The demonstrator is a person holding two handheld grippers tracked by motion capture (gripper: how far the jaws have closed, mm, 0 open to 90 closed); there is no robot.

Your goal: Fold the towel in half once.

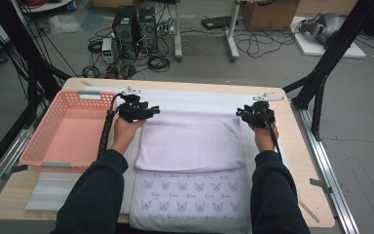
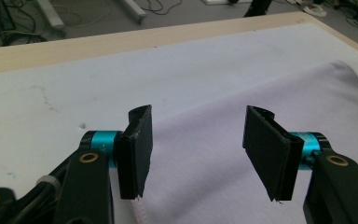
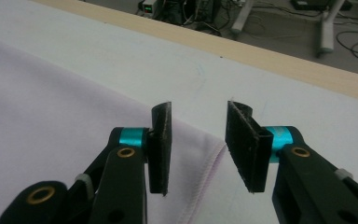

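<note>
Wooden tabletop (image 1: 299, 146) under a white sheet (image 1: 185, 100), cables all over the grey floor (image 1: 272, 68). Both tools (image 2: 196, 149) (image 3: 198, 147) spread over the towel (image 1: 190, 141), gripping nothing.

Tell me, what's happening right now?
Left gripper and right gripper open, holding nothing. Folded lilac towel flat on the table mat. Nothing in the way.

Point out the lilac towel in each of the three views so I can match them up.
High view: the lilac towel lies folded mid-table, between both hand-held grippers.
Left gripper view: it spreads across the lower right, running under the open jaws.
Right gripper view: it covers the left half, its hemmed corner under the open jaws.
Shared landmark: the white mat under the towel, along the table's far edge.
</note>
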